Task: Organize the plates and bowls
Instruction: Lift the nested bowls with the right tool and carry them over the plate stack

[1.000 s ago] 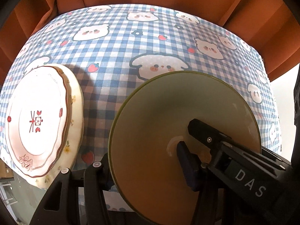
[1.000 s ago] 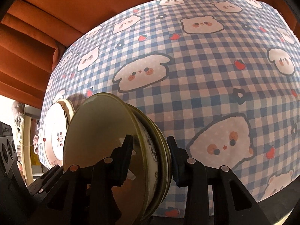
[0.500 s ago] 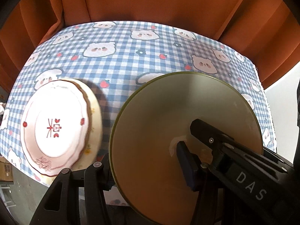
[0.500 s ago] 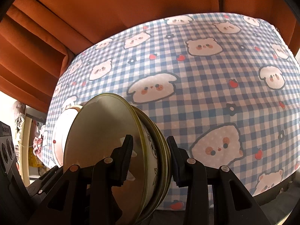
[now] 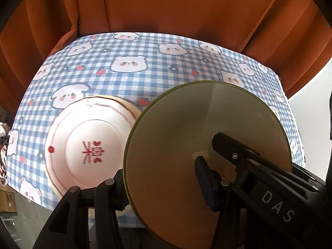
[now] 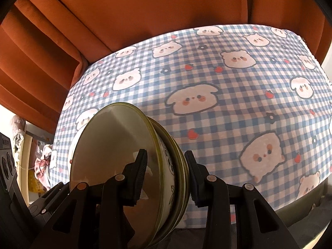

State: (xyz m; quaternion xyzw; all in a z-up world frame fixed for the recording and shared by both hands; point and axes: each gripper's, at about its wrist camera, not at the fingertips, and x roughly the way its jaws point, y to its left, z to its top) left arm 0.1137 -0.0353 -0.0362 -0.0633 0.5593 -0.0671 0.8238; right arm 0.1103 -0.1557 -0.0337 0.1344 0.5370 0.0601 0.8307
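A stack of green-rimmed bowls (image 6: 116, 155) is held on edge above the table's front. My right gripper (image 6: 166, 176) is shut across the stack's rims, one finger inside the top bowl and one behind the stack. In the left wrist view the top bowl's pale inside (image 5: 197, 145) fills the lower right, with the right gripper's finger (image 5: 232, 151) inside it. My left gripper (image 5: 161, 186) holds the same stack's rim at its left edge. A white plate with red marks (image 5: 89, 149) lies on a cream plate (image 5: 122, 103) on the table, left of the bowls.
The table has a blue checked cloth with bear prints (image 6: 228, 95). Orange curtains (image 5: 166, 6) hang behind it. Boxes and clutter (image 5: 6, 201) show beyond the table's left edge.
Both grippers have risen and drawn back with the bowl stack. The table looks smaller and more curtain shows. The plate stack has shifted right in the left view, now partly behind the bowls.
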